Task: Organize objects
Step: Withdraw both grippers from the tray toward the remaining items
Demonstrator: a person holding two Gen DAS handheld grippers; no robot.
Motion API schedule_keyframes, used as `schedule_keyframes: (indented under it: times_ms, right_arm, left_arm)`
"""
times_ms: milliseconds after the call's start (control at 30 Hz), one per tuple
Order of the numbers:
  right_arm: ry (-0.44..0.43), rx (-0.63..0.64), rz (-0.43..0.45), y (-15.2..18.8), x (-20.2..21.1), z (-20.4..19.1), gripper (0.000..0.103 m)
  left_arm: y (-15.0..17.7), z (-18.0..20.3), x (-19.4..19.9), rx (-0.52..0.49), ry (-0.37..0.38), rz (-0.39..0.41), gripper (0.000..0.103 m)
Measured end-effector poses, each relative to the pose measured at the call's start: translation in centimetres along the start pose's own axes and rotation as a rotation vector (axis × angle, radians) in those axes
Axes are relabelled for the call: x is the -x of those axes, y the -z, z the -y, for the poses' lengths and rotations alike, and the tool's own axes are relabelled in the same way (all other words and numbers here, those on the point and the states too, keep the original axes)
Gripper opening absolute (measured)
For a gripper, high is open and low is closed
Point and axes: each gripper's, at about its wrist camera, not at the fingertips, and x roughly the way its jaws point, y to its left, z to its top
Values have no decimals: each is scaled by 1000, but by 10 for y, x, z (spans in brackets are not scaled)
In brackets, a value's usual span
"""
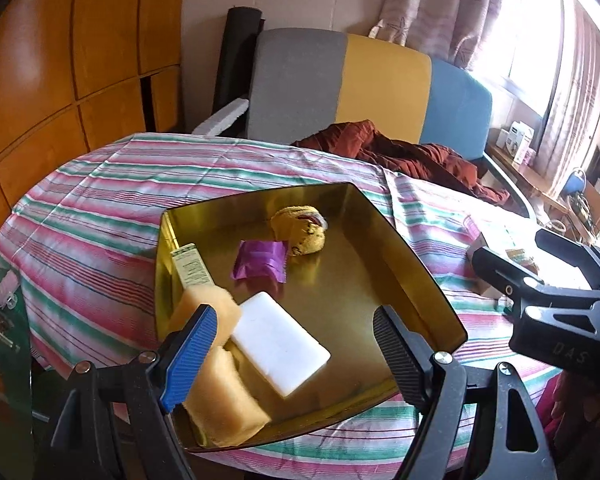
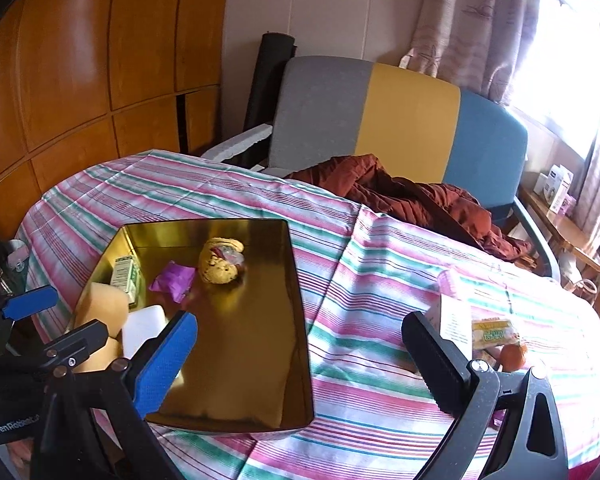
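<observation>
Left wrist view: gold tin [image 1: 384,216] on the striped cloth [image 1: 100,200] holds a white soap [image 1: 280,344], yellow sponges [image 1: 224,396], purple packet [image 1: 260,258] and green box [image 1: 190,268]; sponges partly hidden at 7 o'clock. Left gripper [image 1: 296,352] and right gripper [image 2: 300,364] gape wide, holding nothing

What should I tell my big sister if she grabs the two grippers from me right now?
Left gripper: open, holding nothing, over the near end of the gold tray.
Right gripper: open, holding nothing, over the striped cloth between the tray and the leftover things.
Already in the tray: yellow sponge, white bar, purple packet, green-and-white box, yellow plush toy.
Not yet in, on the cloth at the right: white box, yellow packet, orange.
Next, probably: pick those up with the right gripper and put them in the tray.
</observation>
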Motion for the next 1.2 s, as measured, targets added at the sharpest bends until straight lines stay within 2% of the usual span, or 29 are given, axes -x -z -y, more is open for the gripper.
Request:
schedule_keyframes:
  times_ms: [267,433,567,700,900,1033,1067,1200]
  right_arm:
    - [37,-43,-19,6,-9,29,103]
    - [90,-53,-48,12,-21,58,103]
    - [166,-47,-80,13,-35,101,103]
    - [287,-77,-94,15,-46,161,103]
    - [442,-225,-99,33,-60,258,103]
    - [456,-435,-165,54,-65,307,103]
    - [438,-485,-145,55,-60,316,103]
    - [409,-567,-142,60,-51,329,103]
  left_arm:
    - [-4,27,-11,-73,33,-18,82]
    - [-9,50,-22,-132,37,-43,82]
    - [-17,69,-28,-170,63,-41,82]
    - [-26,95,-39,-204,110,-58,82]
    - [-37,142,-61,-273,163,-95,82]
    - [-41,179,-75,-315,199,-113,82]
    - [-41,187,-79,-323,207,-119,82]
    - [-43,228,-98,-364,246,-144,82]
